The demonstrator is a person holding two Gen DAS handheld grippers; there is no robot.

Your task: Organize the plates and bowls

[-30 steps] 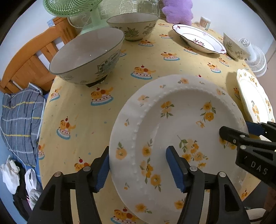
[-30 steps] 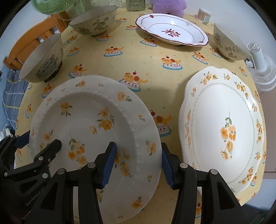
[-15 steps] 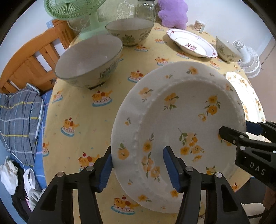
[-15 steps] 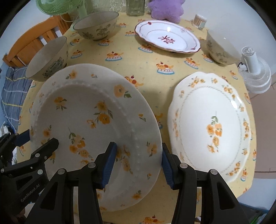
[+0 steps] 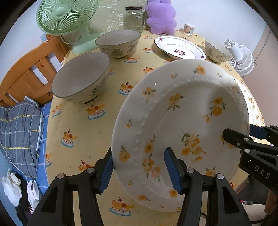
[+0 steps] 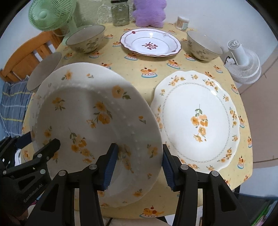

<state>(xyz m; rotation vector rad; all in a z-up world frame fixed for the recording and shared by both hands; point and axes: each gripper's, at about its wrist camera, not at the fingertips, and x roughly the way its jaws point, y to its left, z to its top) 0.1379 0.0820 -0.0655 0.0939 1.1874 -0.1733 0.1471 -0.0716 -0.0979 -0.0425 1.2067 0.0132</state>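
A white plate with yellow flowers and a beaded ring (image 5: 182, 121) (image 6: 90, 113) hangs tilted above the yellow tablecloth. My left gripper (image 5: 139, 156) is shut on its left rim, one blue pad under the edge and one on the face. My right gripper (image 6: 139, 151) is shut on the opposite rim. Each gripper shows in the other's view: the right gripper (image 5: 241, 133) and the left gripper (image 6: 33, 140). A scalloped yellow-flower plate (image 6: 196, 121) lies flat on the table to the right.
On the table stand a near-left bowl (image 5: 81, 81), a second bowl (image 5: 119, 42), a third bowl (image 6: 203, 45) and a red-patterned plate (image 6: 150, 42). A green fan (image 5: 66, 15), a jar (image 6: 120, 13), a purple plush (image 6: 149, 12) and a white fan (image 6: 243, 64) line the edges. A wooden chair (image 5: 22, 78) stands left.
The flowered plate has come up off the tablecloth and tilted, held at both rims. Both grippers have risen with it, so more of the far table shows.
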